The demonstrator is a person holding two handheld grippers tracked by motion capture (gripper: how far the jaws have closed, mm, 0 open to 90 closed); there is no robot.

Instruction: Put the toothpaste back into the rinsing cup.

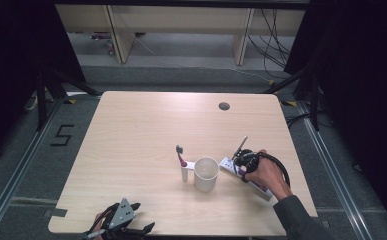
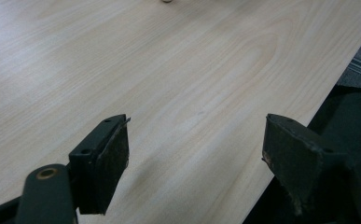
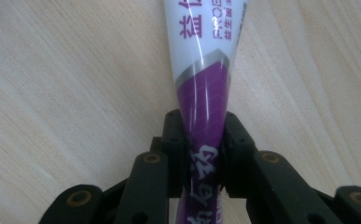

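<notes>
A white and purple toothpaste tube (image 3: pixel 205 70) lies on the wooden table, and my right gripper (image 3: pixel 201 140) is shut on its purple end. In the high view this tube (image 1: pixel 227 163) is to the right of a white cup (image 1: pixel 206 173), and the right gripper (image 1: pixel 242 163) grips it from above, with a hand behind it. A toothbrush (image 1: pixel 181 156) with a pink handle and a dark head stands tilted against the cup's left side. My left gripper (image 1: pixel 143 216) rests at the table's near left edge, and its jaws (image 2: pixel 197 140) stand wide open over bare wood.
The table (image 1: pixel 146 130) has a round cable hole (image 1: pixel 224 106) near its far right edge. Its front edge runs just beside the left gripper. Beyond the table are dark floor, cables and wooden furniture legs.
</notes>
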